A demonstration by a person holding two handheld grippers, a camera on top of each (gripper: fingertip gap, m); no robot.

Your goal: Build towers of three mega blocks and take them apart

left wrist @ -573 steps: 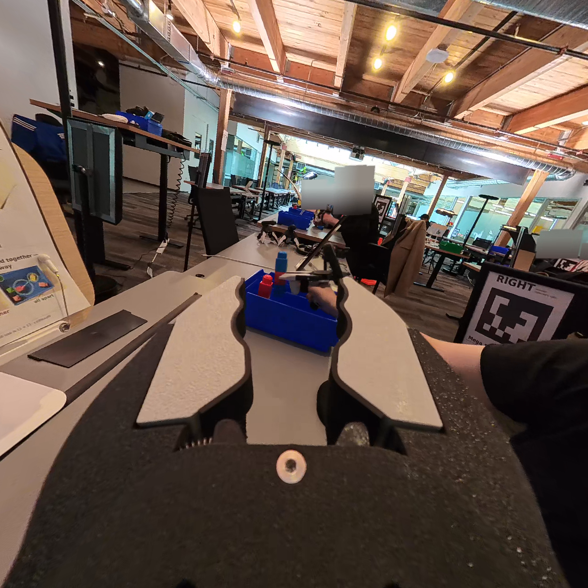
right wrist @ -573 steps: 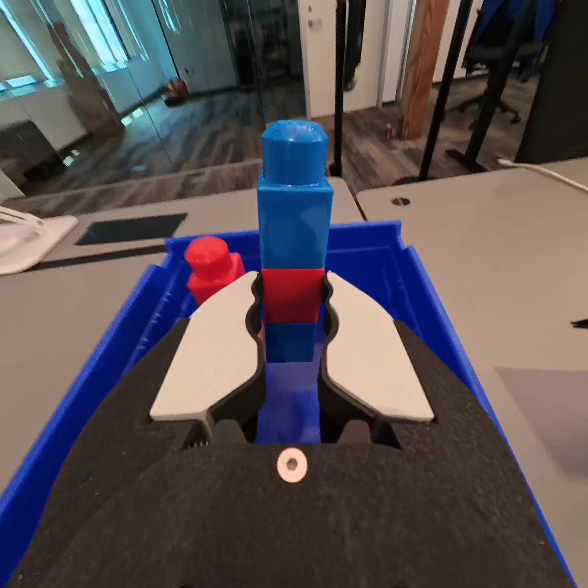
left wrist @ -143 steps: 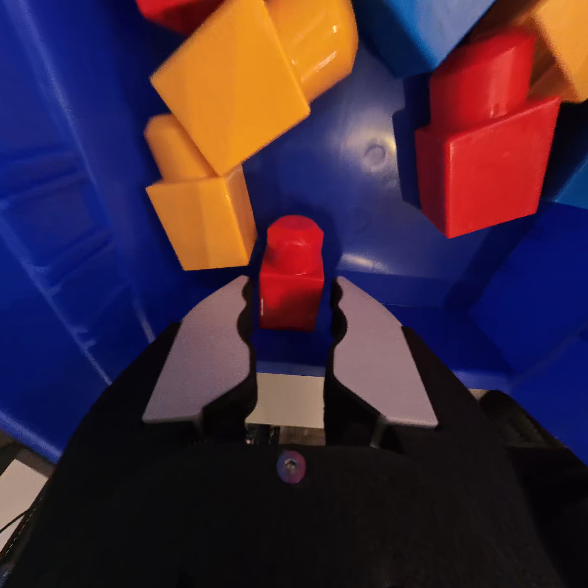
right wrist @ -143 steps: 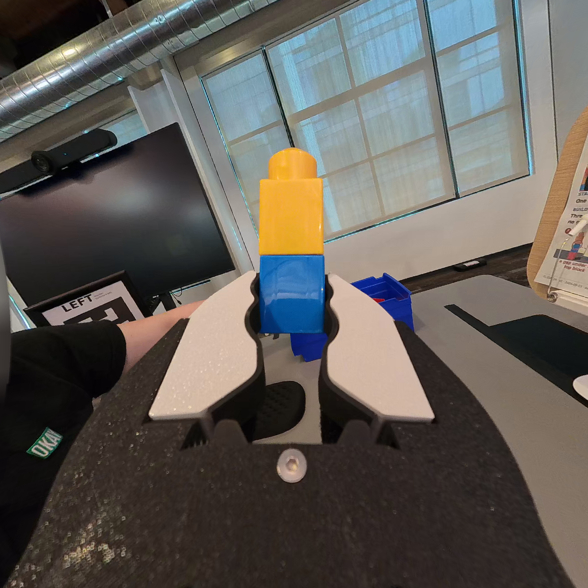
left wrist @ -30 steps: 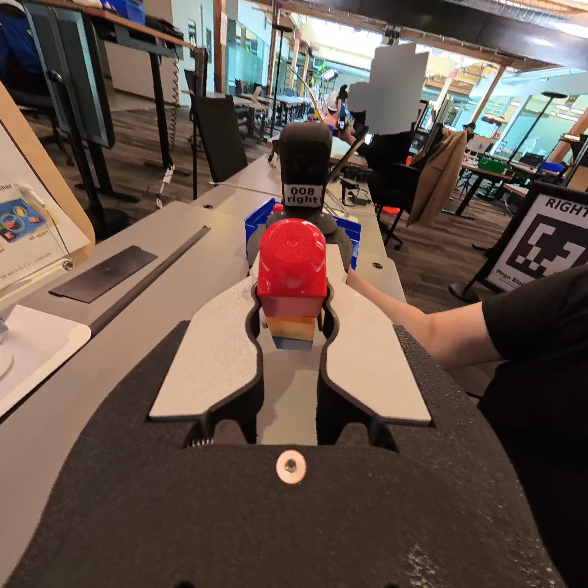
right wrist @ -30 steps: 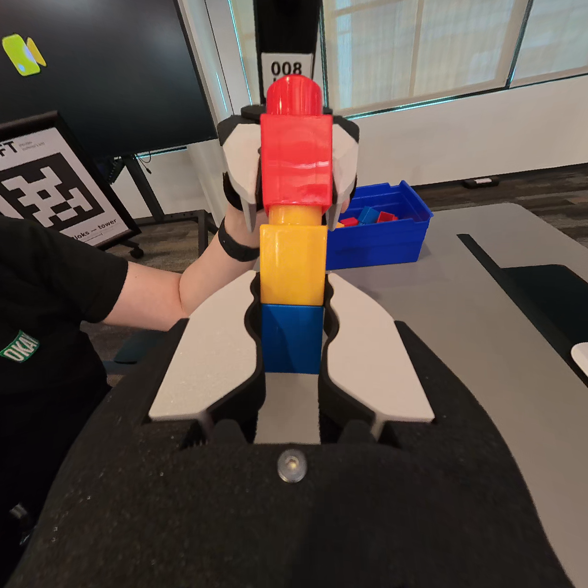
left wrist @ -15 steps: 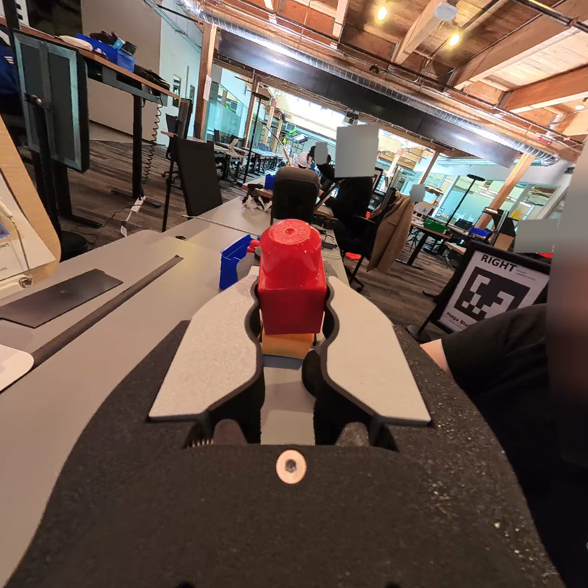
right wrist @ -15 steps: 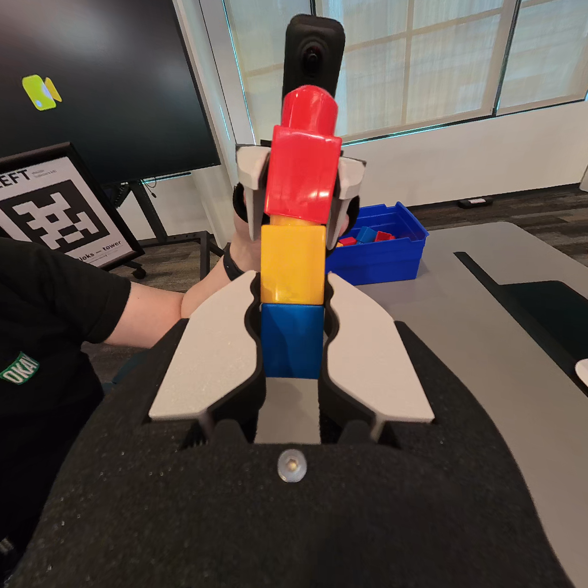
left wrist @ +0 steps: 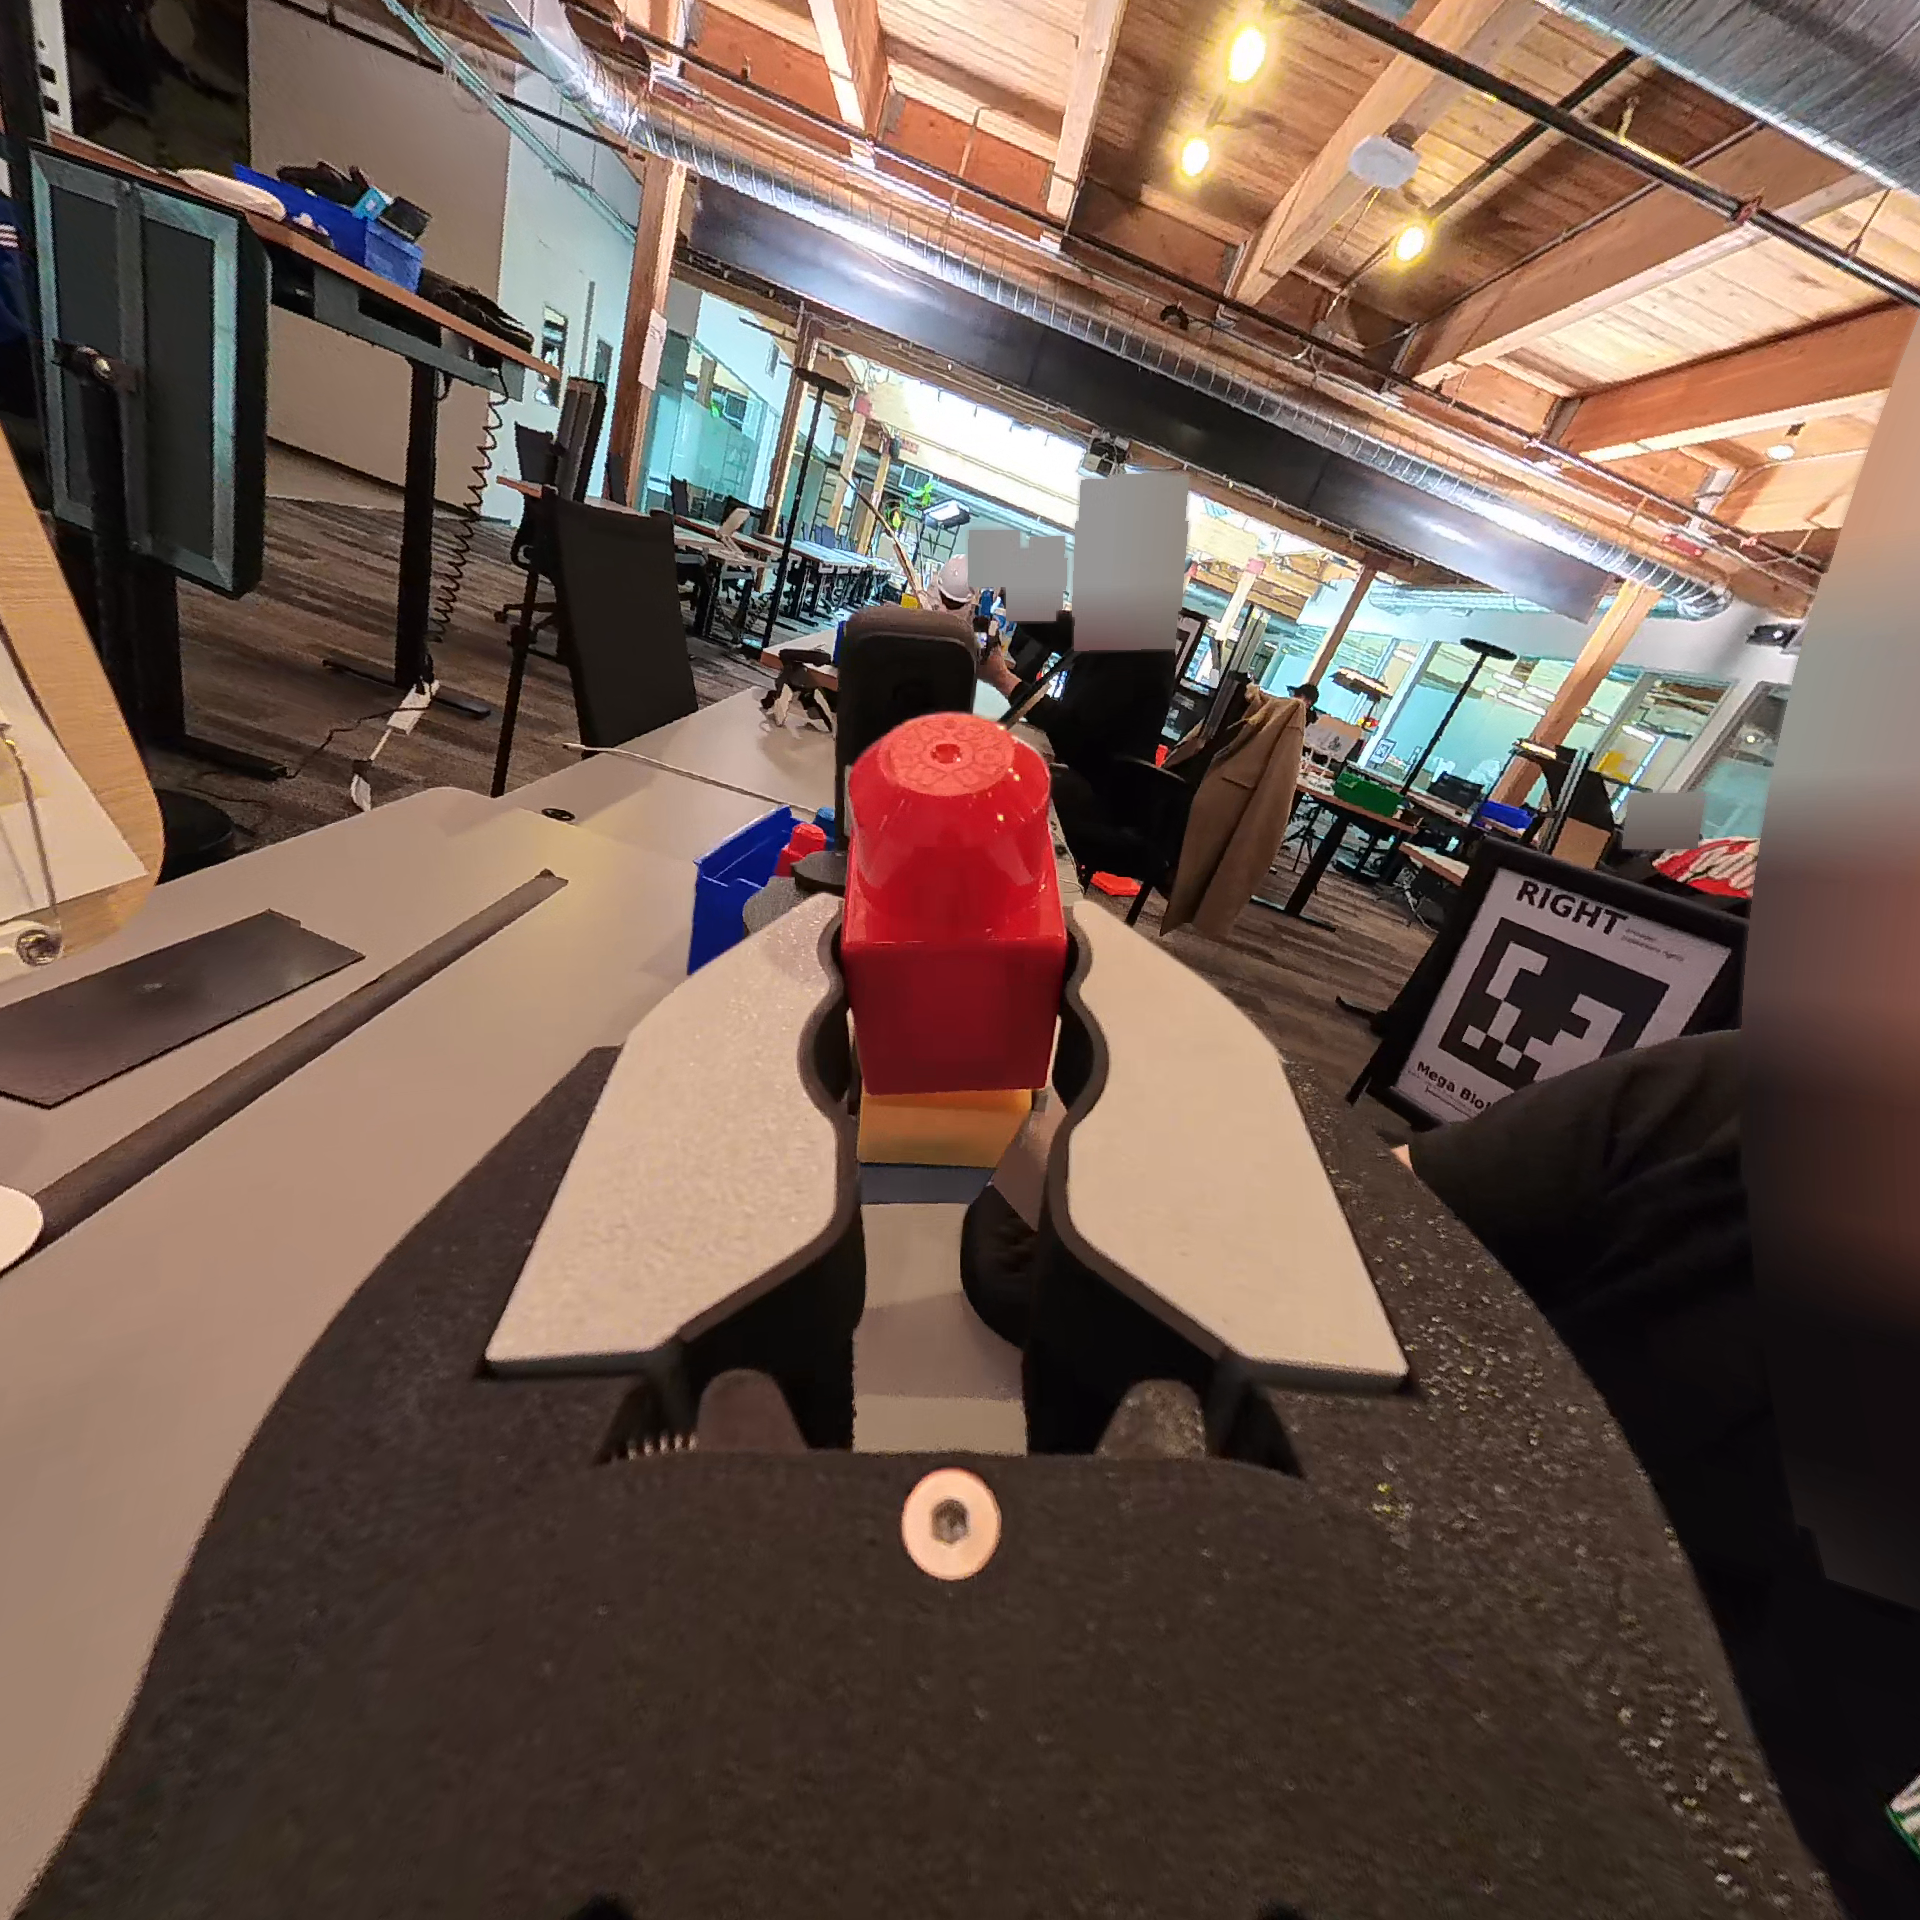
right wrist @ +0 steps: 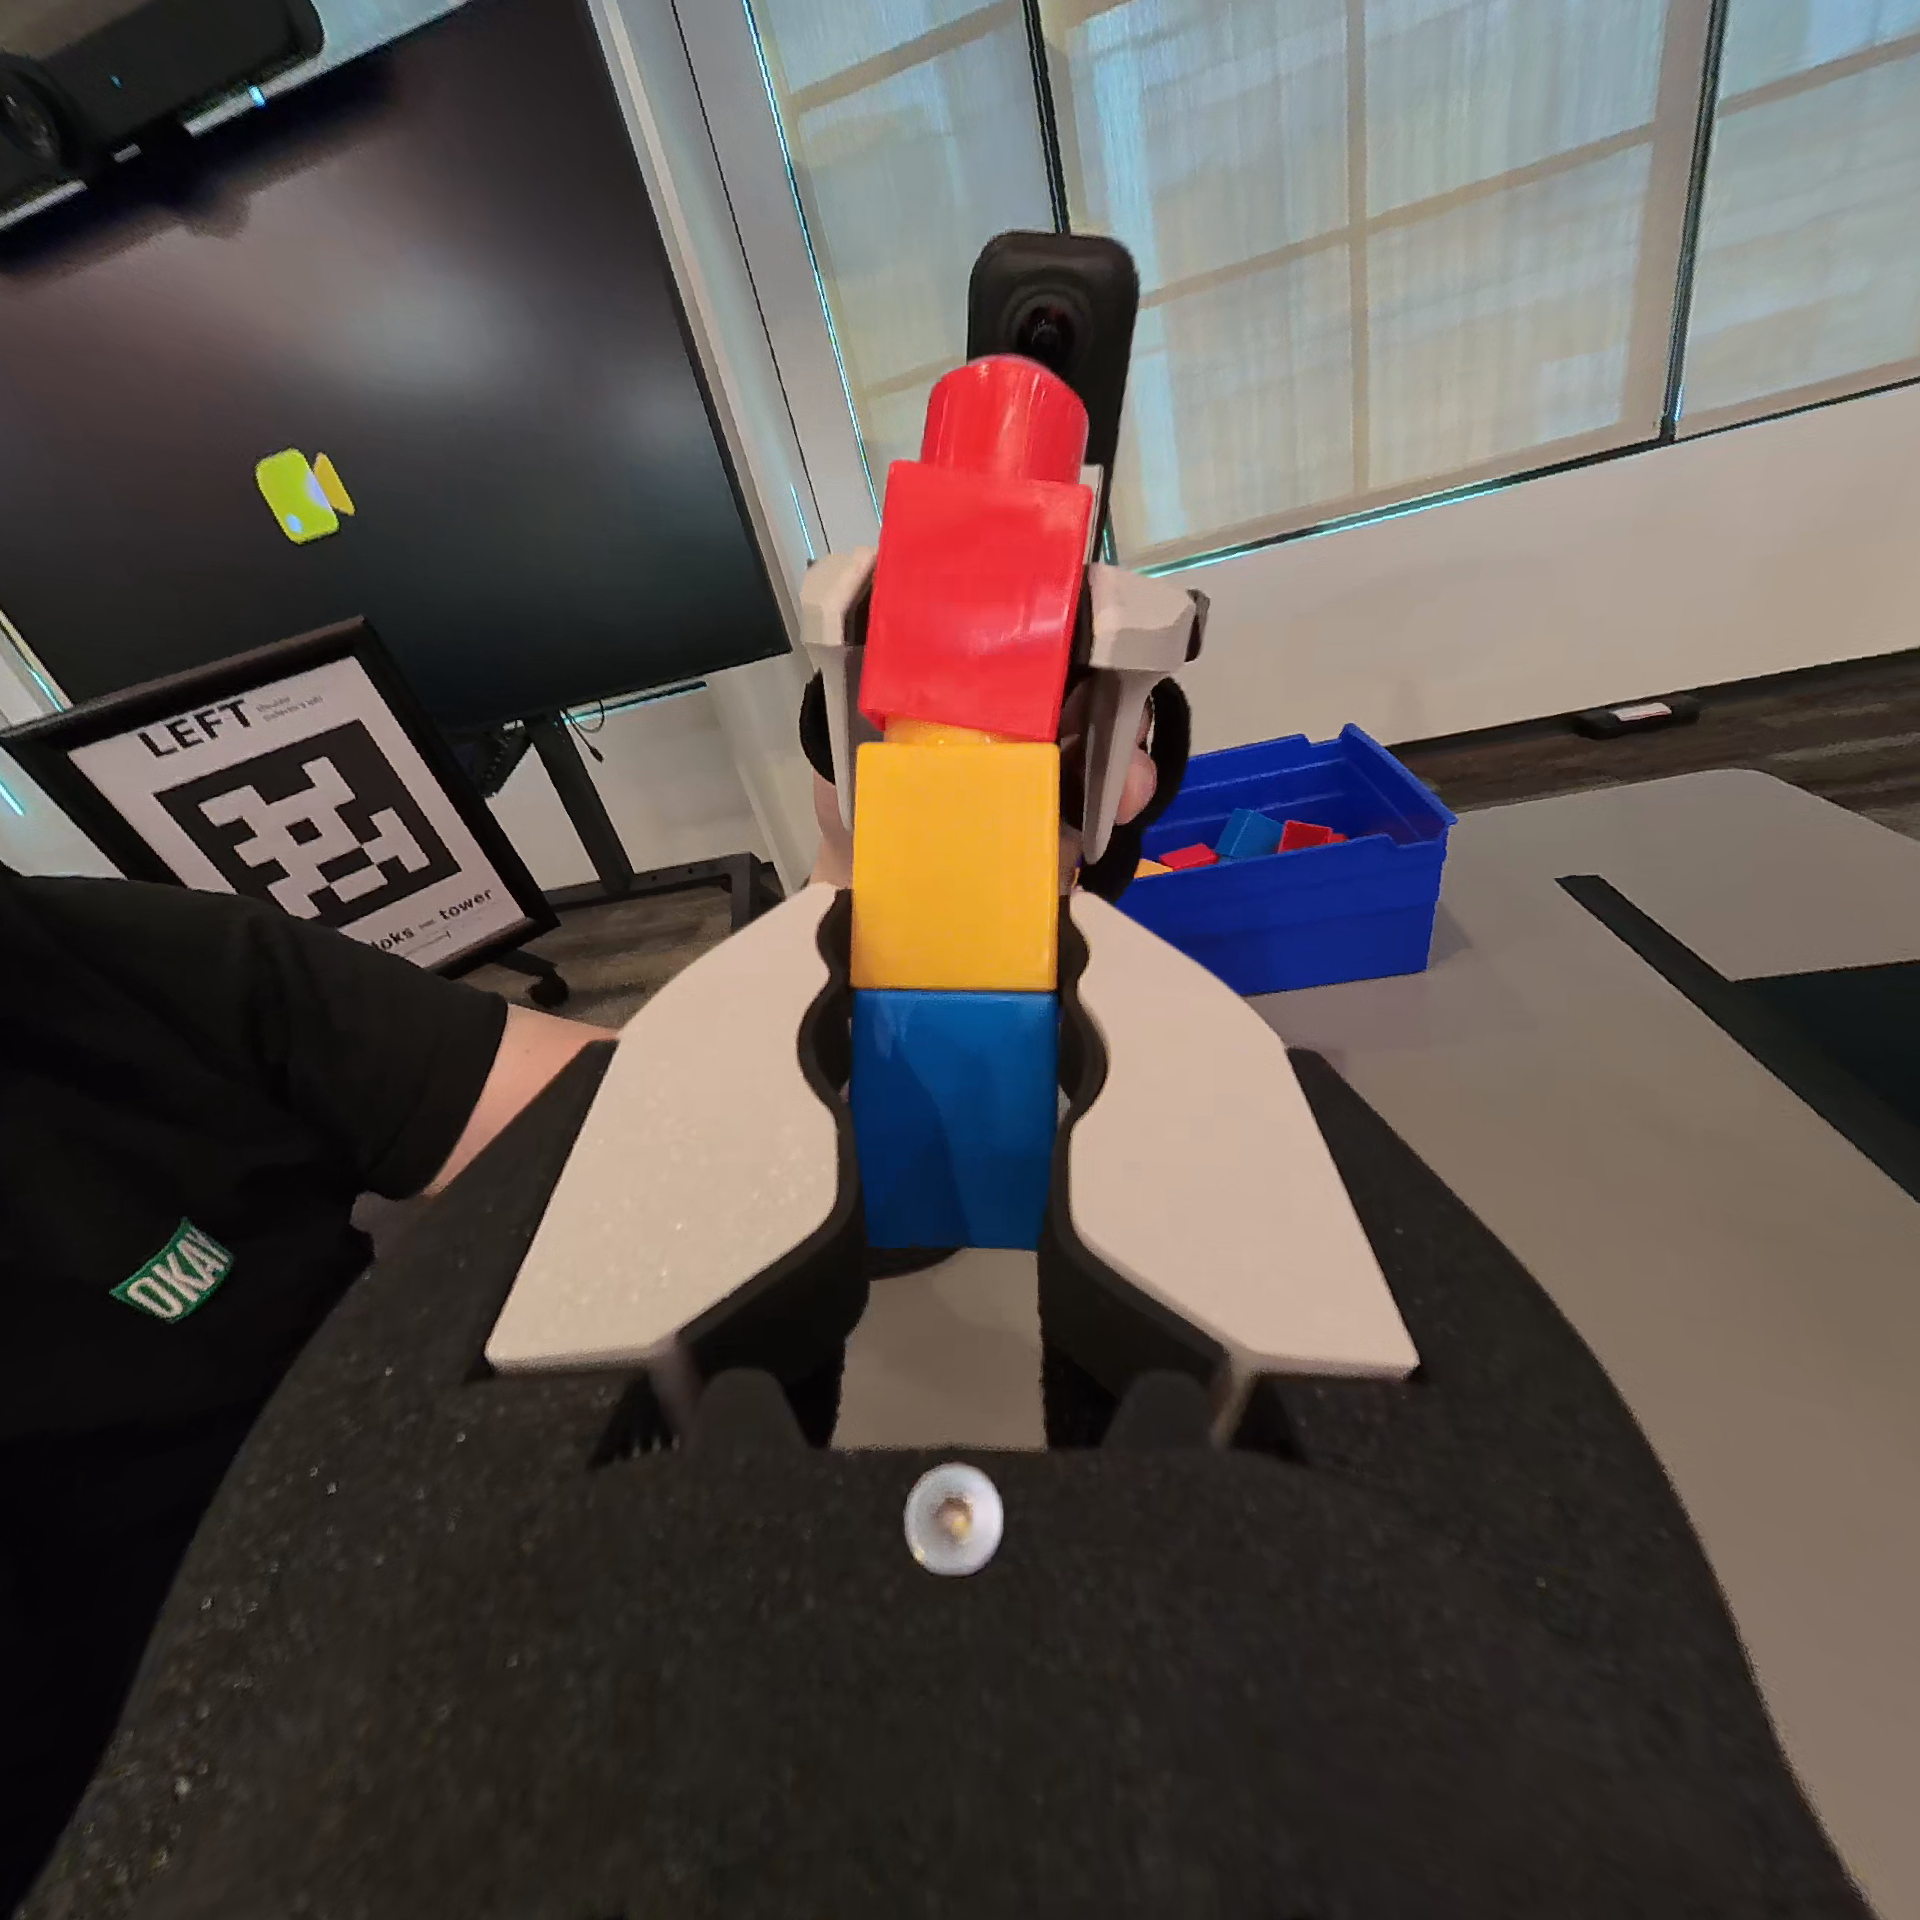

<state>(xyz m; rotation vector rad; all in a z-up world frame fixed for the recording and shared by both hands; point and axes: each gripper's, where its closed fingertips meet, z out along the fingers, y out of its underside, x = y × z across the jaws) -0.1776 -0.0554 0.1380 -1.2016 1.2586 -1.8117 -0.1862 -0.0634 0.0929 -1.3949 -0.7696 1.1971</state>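
A tower of three blocks is held in the air between both grippers. My right gripper is shut on the blue bottom block. A yellow block sits on it. My left gripper is shut on the red top block, which sits tilted on the yellow block's stud. In the left wrist view the yellow block and a sliver of blue show under the red one. The left gripper also shows in the right wrist view, behind the red block.
A blue bin with loose red and blue blocks stands on the grey table behind the tower. Another blue bin shows in the left wrist view. Black mats lie on the table. A sign stands at each side. Tip to tip, the grippers are about 4 cm apart.
The red block came down onto the yellow block's stud and now leans to one side. Both grippers have kept their hold and rose a little.
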